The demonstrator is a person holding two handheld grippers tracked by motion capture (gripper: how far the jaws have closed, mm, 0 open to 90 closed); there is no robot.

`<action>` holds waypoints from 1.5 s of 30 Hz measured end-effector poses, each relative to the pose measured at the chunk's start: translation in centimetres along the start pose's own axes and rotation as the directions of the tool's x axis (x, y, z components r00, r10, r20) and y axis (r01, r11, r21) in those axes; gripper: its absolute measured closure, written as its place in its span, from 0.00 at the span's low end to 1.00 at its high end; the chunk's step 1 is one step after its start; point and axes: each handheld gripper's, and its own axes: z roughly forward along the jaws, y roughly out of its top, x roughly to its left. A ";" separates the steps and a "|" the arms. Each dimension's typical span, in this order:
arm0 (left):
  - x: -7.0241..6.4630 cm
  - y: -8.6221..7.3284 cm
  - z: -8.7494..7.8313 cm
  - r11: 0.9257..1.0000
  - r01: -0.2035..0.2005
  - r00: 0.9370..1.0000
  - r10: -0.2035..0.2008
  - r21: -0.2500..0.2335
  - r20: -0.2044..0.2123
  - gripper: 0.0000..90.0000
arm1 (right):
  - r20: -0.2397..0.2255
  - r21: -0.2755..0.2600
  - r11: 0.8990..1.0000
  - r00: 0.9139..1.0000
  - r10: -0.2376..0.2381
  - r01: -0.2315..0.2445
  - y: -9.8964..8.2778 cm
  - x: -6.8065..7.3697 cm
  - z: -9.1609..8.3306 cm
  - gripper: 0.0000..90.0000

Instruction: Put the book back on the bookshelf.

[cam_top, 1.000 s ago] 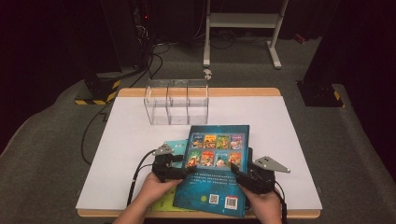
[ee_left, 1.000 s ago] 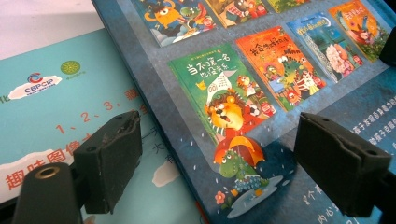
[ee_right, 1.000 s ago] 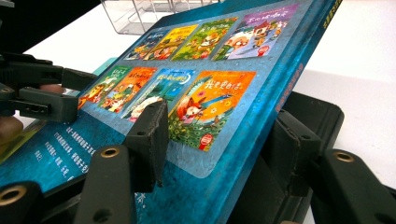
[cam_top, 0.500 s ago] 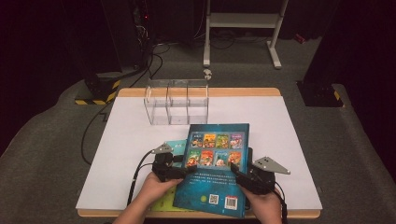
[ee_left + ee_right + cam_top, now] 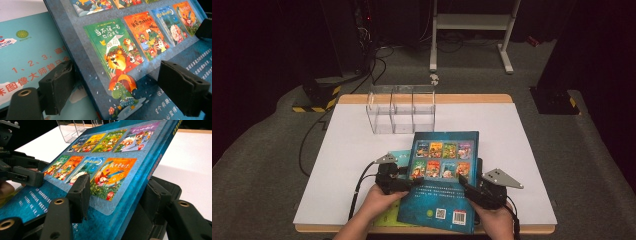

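A blue picture book [image 5: 443, 180] is lifted off the table, its cover of several small pictures facing up and its far edge higher. My left gripper [image 5: 404, 182] grips its left edge, my right gripper [image 5: 467, 190] its right edge. In the left gripper view the book [image 5: 120, 50] runs slantwise between the jaws, one pad on the cover and one under the edge. The right gripper view has the book [image 5: 112, 157] wedged the same way in my right gripper [image 5: 120, 192]. A teal book [image 5: 30, 57] lies flat beneath.
A clear rack [image 5: 401, 107] with three compartments stands at the back of the white table [image 5: 522, 130], just beyond the book's far edge. The table's front edge is close to the hands. Cables and a white stand [image 5: 472, 22] are on the floor behind.
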 end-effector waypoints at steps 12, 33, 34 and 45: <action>-0.3 0.2 0.0 1.000 0.002 1.000 -0.002 0.008 -0.003 0.17 | -0.014 0.000 1.000 1.000 0.009 -0.009 0.2 0.0 0.1 0.48; 2.8 4.0 -4.3 0.991 -0.010 0.996 -0.002 -0.132 -0.086 0.29 | -0.033 0.058 0.996 0.998 -0.061 0.063 4.7 3.3 4.9 0.48; 3.1 4.3 -4.8 0.989 -0.009 0.996 -0.005 -0.150 -0.092 0.31 | -0.032 0.061 0.996 0.997 -0.065 0.067 5.0 3.8 5.2 0.48; 4.4 6.1 -7.8 0.973 -0.023 0.990 -0.009 -0.229 -0.141 0.40 | -0.053 0.060 0.996 0.997 -0.065 0.068 7.3 6.6 7.7 0.53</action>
